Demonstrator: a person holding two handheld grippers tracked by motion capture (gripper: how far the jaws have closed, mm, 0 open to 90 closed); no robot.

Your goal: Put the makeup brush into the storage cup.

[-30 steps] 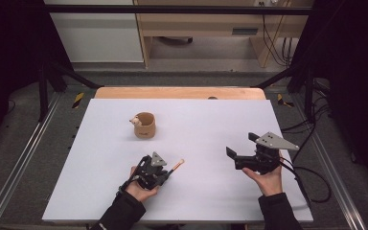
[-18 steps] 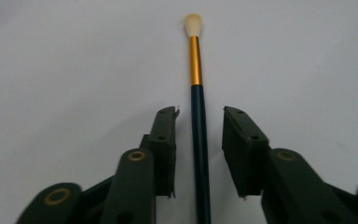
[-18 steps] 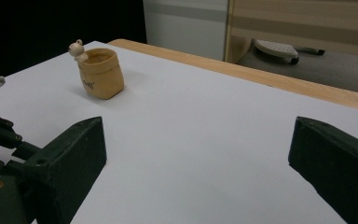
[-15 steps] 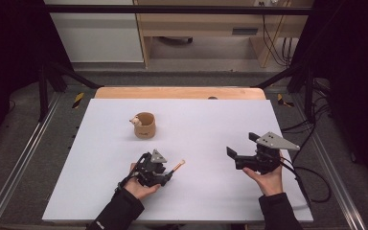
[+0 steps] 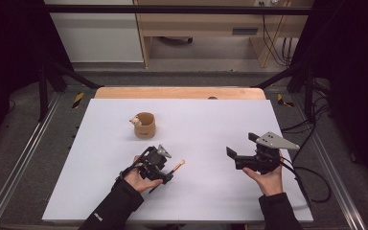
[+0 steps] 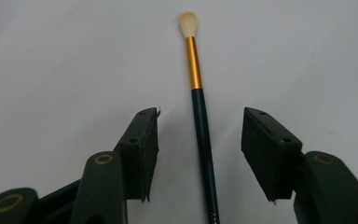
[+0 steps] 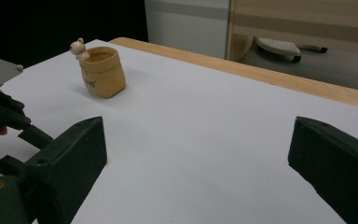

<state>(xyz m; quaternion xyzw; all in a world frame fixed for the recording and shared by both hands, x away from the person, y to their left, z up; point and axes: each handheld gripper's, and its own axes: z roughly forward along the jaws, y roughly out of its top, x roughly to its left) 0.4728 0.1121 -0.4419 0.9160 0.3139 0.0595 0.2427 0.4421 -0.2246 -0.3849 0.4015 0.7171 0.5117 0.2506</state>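
White desk (image 5: 206, 124) filling near ground, dim room lying beyond. Left gripper (image 6: 200, 140) hanging over brush (image 6: 200, 121); its jaws having just been opening, now standing partway apart, pads clear of handle on both sides. Brush lying flat on desk between them, bristles pointing away: judging release done, brush set down. Right gripper (image 7: 196, 158) hovering with jaws wide, holding nothing. Farther back, tan cup (image 5: 144, 125) standing upright, small figure on rim. Count: one brush, one cup, two grippers.

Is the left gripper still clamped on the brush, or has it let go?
Let go. The left gripper has just been opening; the brush lies on the table between the jaws, clear gaps either side.
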